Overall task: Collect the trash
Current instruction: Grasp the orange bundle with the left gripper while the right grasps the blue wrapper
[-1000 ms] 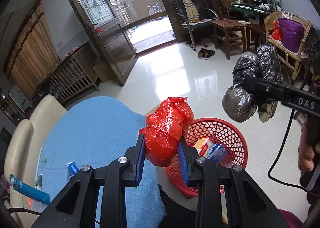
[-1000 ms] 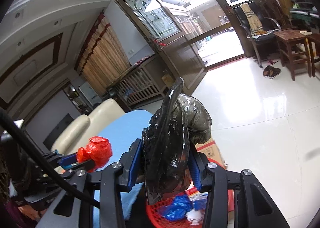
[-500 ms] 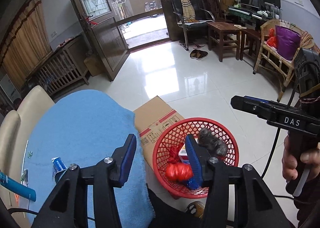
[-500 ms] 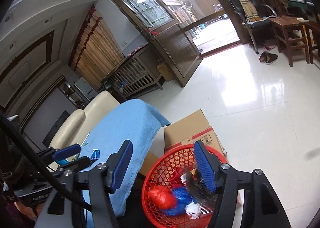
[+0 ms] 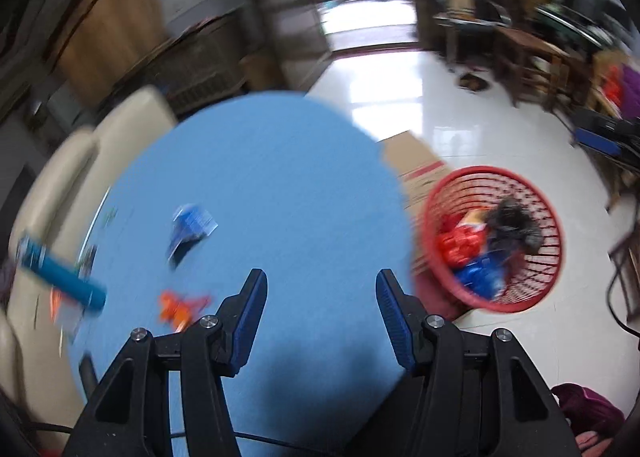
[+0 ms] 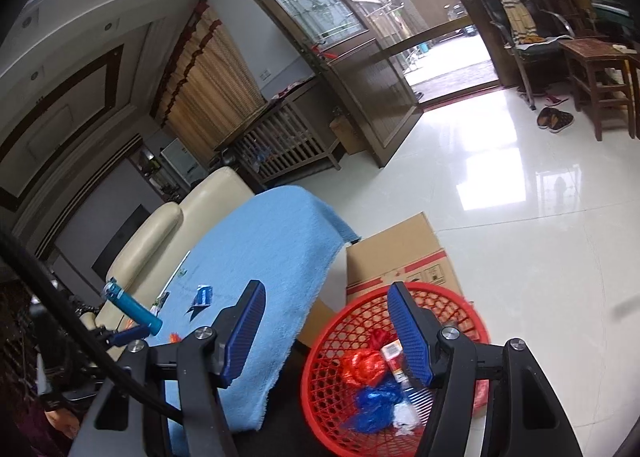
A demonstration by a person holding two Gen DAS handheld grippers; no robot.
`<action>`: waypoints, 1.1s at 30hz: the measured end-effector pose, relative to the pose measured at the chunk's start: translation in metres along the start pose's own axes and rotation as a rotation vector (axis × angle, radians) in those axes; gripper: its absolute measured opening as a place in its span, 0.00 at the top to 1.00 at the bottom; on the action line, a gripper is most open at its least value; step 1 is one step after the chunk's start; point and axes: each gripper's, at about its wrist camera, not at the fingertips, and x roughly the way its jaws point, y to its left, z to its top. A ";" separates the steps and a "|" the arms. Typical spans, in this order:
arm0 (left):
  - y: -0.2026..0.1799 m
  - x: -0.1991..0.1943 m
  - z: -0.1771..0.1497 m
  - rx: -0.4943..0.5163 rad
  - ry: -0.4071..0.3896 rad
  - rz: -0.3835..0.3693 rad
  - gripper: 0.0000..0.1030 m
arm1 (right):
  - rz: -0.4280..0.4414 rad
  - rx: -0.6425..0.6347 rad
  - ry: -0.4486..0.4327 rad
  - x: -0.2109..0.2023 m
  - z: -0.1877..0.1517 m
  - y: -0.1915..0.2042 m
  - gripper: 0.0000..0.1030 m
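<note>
red basket point(image 6: 320, 385) sits on the floor beside the blue-covered desk point(image 6: 256, 265), holding a red bag point(image 6: 362, 367), blue plastic point(image 6: 374, 403) and a black bag point(image 5: 510, 223). left gripper point(image 5: 320, 311) and right gripper point(image 6: 326, 331) have jaws apart, nothing in them. left view's blurry, desk scraps point(image 5: 188, 227) hard to read.

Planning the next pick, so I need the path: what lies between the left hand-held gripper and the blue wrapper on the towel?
Only bare blue towel separates the left hand-held gripper from the blue wrapper, per the left wrist view.
</note>
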 end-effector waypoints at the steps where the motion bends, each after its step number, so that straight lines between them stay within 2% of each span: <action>1: 0.014 0.000 -0.006 -0.037 0.007 0.012 0.44 | 0.007 0.000 0.008 0.003 -0.001 0.002 0.35; 6: 0.088 -0.003 -0.046 -0.196 0.023 0.124 0.44 | 0.097 -0.001 0.093 0.038 -0.005 0.031 0.35; 11: 0.148 0.001 -0.083 -0.342 0.063 0.171 0.44 | 0.192 -0.047 0.209 0.091 -0.010 0.084 0.35; 15: 0.173 0.013 -0.096 -0.455 0.079 0.114 0.44 | 0.223 -0.123 0.308 0.145 -0.019 0.136 0.35; 18: 0.174 0.024 -0.092 -0.466 0.068 0.065 0.44 | 0.233 -0.187 0.374 0.185 -0.029 0.171 0.35; 20: 0.173 0.036 -0.085 -0.470 0.066 0.029 0.32 | 0.242 -0.205 0.412 0.207 -0.036 0.190 0.35; 24: 0.173 0.073 -0.068 -0.496 0.078 -0.047 0.30 | 0.224 -0.255 0.473 0.251 -0.048 0.216 0.35; 30: 0.181 0.114 -0.062 -0.541 0.122 -0.062 0.30 | 0.220 -0.241 0.550 0.316 -0.045 0.239 0.35; 31: 0.182 0.116 -0.063 -0.545 0.123 -0.066 0.33 | 0.228 -0.246 0.563 0.326 -0.044 0.243 0.35; 32: 0.183 0.119 -0.065 -0.547 0.123 -0.074 0.45 | 0.234 -0.248 0.574 0.339 -0.043 0.250 0.35; 33: 0.184 0.123 -0.067 -0.544 0.129 -0.084 0.52 | 0.243 -0.252 0.582 0.355 -0.042 0.258 0.35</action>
